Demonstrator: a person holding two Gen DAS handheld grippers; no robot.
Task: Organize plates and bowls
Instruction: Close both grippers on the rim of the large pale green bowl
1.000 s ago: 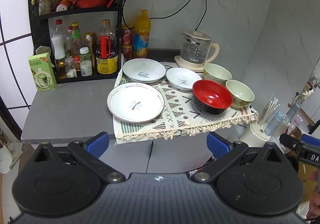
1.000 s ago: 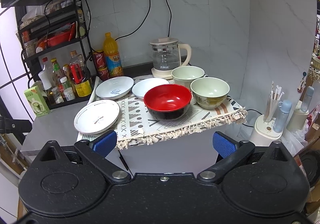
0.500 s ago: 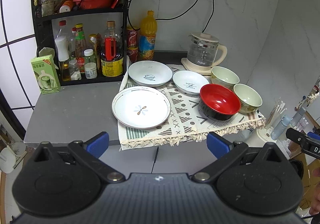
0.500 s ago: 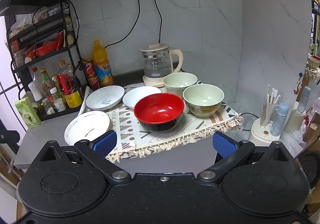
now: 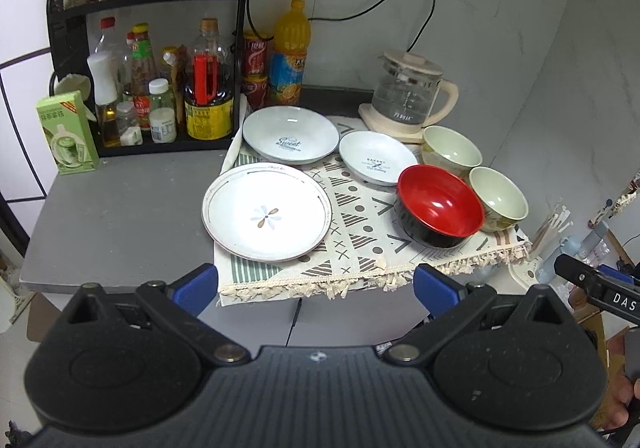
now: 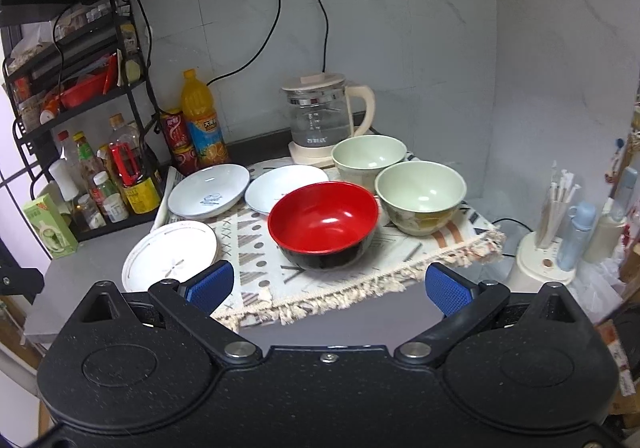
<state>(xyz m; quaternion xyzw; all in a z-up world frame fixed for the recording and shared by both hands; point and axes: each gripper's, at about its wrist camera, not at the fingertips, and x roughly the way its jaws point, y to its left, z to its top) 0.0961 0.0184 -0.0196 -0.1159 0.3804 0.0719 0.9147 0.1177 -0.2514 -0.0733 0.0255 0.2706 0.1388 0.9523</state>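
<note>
The grey countertop (image 5: 120, 215) carries a patterned cloth mat (image 5: 360, 232) whose fringed front edge overhangs the counter lip, and all the crockery sits on it: the large flat plate (image 5: 266, 211) with a flower motif at the front left, partly off the mat's left edge, a deep white plate (image 5: 290, 133) behind it, a smaller white dish (image 5: 376, 156) just beside that, then the red bowl (image 5: 440, 203) with a black outside, and two pale green bowls (image 5: 498, 197) (image 5: 452, 145) at the right, near a glass kettle (image 5: 408, 95). The left gripper (image 5: 316, 286) and right gripper (image 6: 326, 286) both hang short of the mat's front edge with their blue-padded jaws spread wide, holding nothing. The main risk, as I judge it, is the loose mat: a jaw snagging the fringe or dragging a dish sideways could pull the cloth and everything on it toward the edge. The plates look glazed, thin-rimmed and slick, so a pinch on a rim may slip or tip the plate; the red bowl looks like glossy lacquer or plastic, likely lighter and liable to skate. The green bowls stand touching or nearly so, so lifting one could knock the other
</note>
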